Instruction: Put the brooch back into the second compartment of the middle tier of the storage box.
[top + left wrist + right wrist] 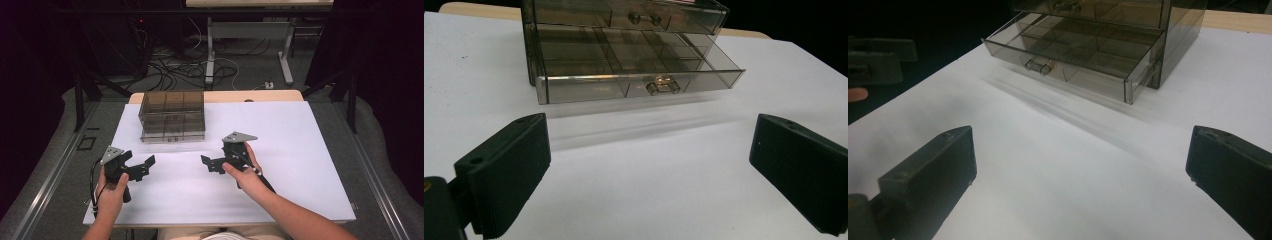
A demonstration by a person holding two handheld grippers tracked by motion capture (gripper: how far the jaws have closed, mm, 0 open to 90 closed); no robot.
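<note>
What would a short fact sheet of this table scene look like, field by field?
Surface: white table top
Main item: smoky clear drawer box
Bottom drawer: pulled out, divided compartments look empty
Drawer handle: small, metal-coloured
Left gripper: fingers apart, holding nothing
Right gripper: fingers apart, holding nothing
Contact: neither gripper touches the box

Left gripper (649, 175), jaws wide apart, faces drawer box (624, 30); bottom drawer (634, 70) pulled out near table's (644, 190) far edge.
</note>
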